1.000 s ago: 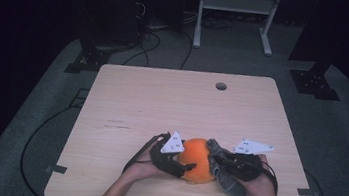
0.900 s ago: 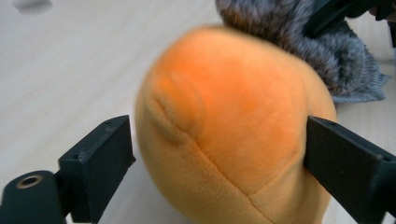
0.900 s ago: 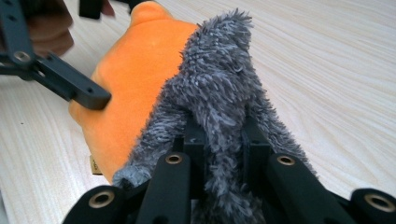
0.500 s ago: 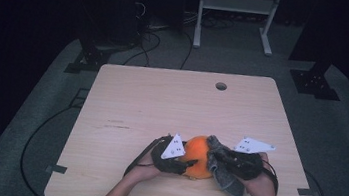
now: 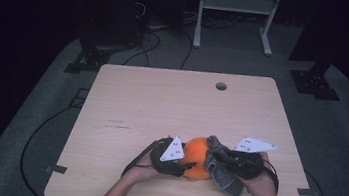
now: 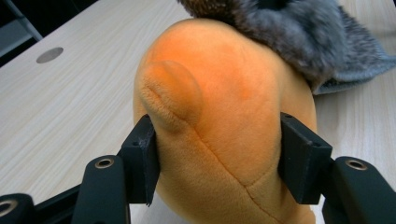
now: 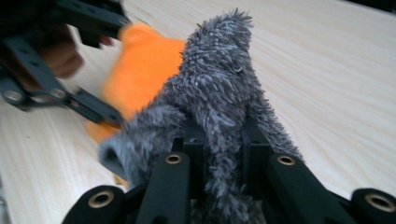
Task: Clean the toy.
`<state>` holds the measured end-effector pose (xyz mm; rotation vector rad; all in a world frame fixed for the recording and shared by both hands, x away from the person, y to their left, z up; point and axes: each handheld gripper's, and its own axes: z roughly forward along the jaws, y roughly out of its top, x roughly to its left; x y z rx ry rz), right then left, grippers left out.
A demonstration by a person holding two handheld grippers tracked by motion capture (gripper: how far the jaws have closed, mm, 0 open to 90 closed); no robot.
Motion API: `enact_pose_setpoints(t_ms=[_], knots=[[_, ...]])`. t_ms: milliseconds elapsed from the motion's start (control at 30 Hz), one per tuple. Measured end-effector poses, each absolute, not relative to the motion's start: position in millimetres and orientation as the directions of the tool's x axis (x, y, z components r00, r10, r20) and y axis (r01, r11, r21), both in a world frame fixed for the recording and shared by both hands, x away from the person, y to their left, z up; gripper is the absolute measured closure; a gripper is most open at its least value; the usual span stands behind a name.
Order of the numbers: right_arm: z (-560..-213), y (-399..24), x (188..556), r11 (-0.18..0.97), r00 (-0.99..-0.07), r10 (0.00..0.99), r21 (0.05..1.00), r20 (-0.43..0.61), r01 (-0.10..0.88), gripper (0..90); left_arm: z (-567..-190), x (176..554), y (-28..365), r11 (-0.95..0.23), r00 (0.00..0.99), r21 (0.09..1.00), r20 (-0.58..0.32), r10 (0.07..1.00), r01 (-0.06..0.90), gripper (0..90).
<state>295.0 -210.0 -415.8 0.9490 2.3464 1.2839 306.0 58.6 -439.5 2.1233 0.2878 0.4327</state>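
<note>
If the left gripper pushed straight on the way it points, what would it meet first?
The left gripper already clamps the orange plush toy; beyond it, probably the grey furry fabric, though depth is unclear.

Counted one orange plush toy (image 5: 196, 157) at about 6 o'clock on the one tabletop (image 5: 161, 106). Counted one grey furry cloth (image 5: 221, 169) at the toy's 3 o'clock, touching it. Counted two tongs: left tongs (image 5: 182, 163) and right tongs (image 5: 225, 160), with two white three-cornered plates (image 5: 173, 150). Counted two hands, one round hole (image 5: 221, 86) toward 12 o'clock, and one white frame (image 5: 237, 5) on the floor beyond.
</note>
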Motion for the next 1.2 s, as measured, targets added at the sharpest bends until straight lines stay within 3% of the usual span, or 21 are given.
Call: enact_pose_setpoints(t_ms=[167,567,1000,1200], knots=[[-424,-225,297,0.373,-0.691,0.721,0.806,0.061,0.46,76.1,-440,308,60,-0.549,0.913,0.834,0.181,0.366,0.054,38.3],[-396,-200,287,0.386,-0.761,0.649,0.853,0.02,0.352,76.0,-440,306,57,-0.554,0.913,0.832,0.203,0.354,0.03,37.8],[-404,-199,293,0.408,-0.753,0.658,0.834,0.014,0.372,75.9,-440,303,54,-0.562,0.912,0.827,0.222,0.344,0.01,37.7],[-387,-183,282,0.411,-0.778,0.628,0.857,-0.02,0.31,75.8,-439,298,49,-0.573,0.915,0.819,0.257,0.311,-0.036,37.4]])
